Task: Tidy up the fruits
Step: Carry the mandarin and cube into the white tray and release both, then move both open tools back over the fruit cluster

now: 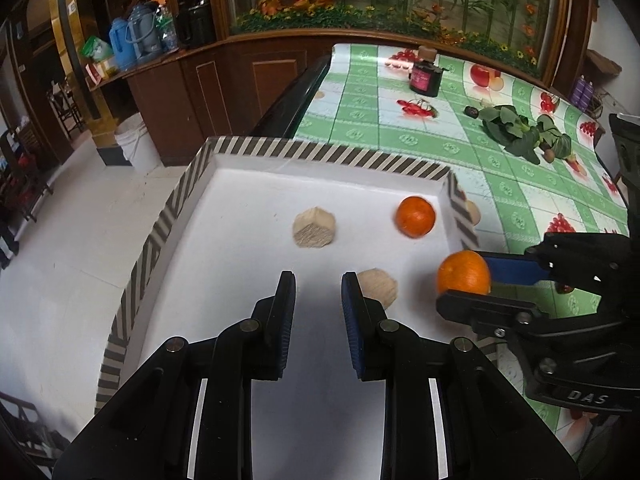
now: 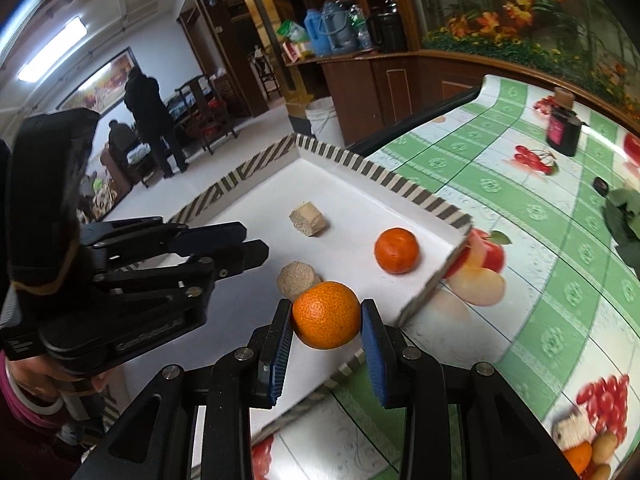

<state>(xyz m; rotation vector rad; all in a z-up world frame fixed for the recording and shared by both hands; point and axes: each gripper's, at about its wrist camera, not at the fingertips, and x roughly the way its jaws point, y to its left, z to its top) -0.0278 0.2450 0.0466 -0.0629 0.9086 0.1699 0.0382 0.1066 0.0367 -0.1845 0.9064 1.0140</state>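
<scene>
A white tray [image 1: 256,148] with a striped rim sits at the table's left edge; it also shows in the right wrist view [image 2: 404,186]. In it lie one orange [image 1: 415,216] [image 2: 397,250] and two beige blocks [image 1: 314,227] [image 1: 378,287] [image 2: 307,218] [image 2: 297,279]. My right gripper [image 2: 326,316] [image 1: 466,280] is shut on a second orange [image 2: 326,314] [image 1: 464,273], held over the tray's right rim. My left gripper [image 1: 319,280] [image 2: 248,246] is open and empty above the tray, beside the nearer block.
A green checked tablecloth [image 1: 400,136] covers the table. On it stand a dark bottle [image 1: 425,76] [image 2: 563,130] and leafy greens [image 1: 520,130]. A wooden cabinet [image 1: 224,80] and white bucket [image 1: 134,140] stand beyond the table's edge. People stand at the far left [image 2: 150,120].
</scene>
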